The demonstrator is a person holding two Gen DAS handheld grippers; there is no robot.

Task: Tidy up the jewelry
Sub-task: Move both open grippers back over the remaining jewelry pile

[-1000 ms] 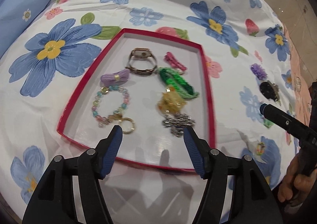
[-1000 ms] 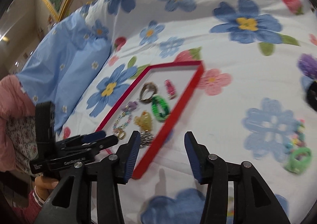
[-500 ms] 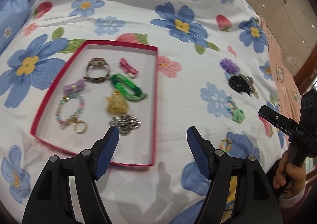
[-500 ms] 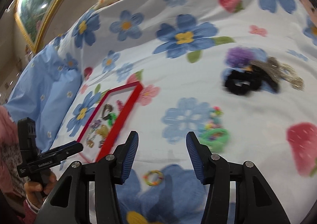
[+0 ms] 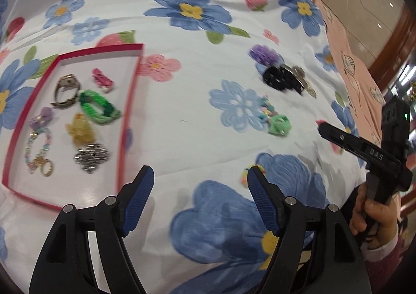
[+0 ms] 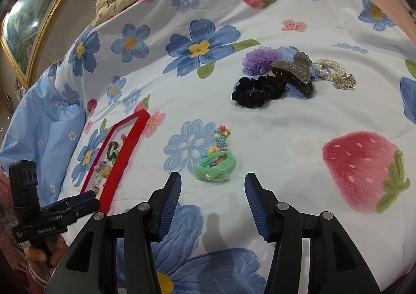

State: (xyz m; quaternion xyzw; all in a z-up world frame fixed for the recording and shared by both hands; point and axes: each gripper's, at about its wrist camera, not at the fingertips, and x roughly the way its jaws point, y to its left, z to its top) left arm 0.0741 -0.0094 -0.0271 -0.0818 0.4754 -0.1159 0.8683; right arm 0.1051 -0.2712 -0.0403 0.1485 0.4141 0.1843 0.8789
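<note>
Hair clip [image 6: 215, 168], green, just ahead of right gripper [image 6: 212, 199]: fingers spread, empty; straddle squarely, then clench. Left gripper [image 5: 200, 195] opening, empty.

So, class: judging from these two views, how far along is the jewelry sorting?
Done: the watch, green bracelet and several other pieces lie in the red tray. In hand: nothing; both sets of jaws are empty, the left opening. Left: the black scrunchie, pearl bracelet and green clip on the bedspread.
</note>
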